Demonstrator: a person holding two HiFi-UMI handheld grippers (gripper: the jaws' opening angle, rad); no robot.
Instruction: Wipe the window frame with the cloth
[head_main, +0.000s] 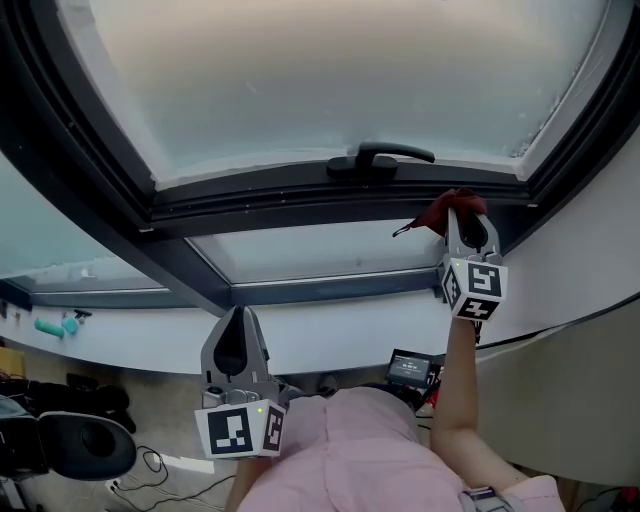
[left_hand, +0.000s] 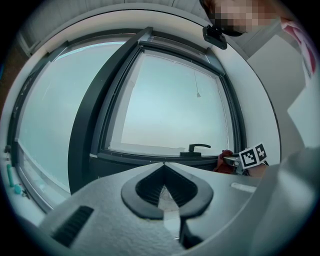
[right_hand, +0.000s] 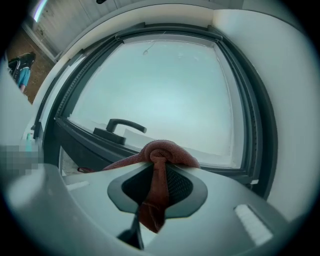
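At lower left, below the window, the grey left gripper (head_main: 239, 318) hangs well apart from the dark grey metal window frame (head_main: 250, 205), jaws closed together w/ nothing between. Just right of the black lever handle (head_main: 381, 157), the right gripper (head_main: 467, 222) pinches a crumpled red cloth (head_main: 446, 210) at the frame's btm rail, near its right corner.

The window handle (head_main: 380, 157) sat on the window frame (head_main: 300, 200) at twelve o'clock. The cloth (head_main: 447, 211), between the right gripper's (head_main: 467, 218) jaws, lay by that rail, at four o'clock from the handle. The left gripper (head_main: 238, 318) hung well back at seven o'clock.
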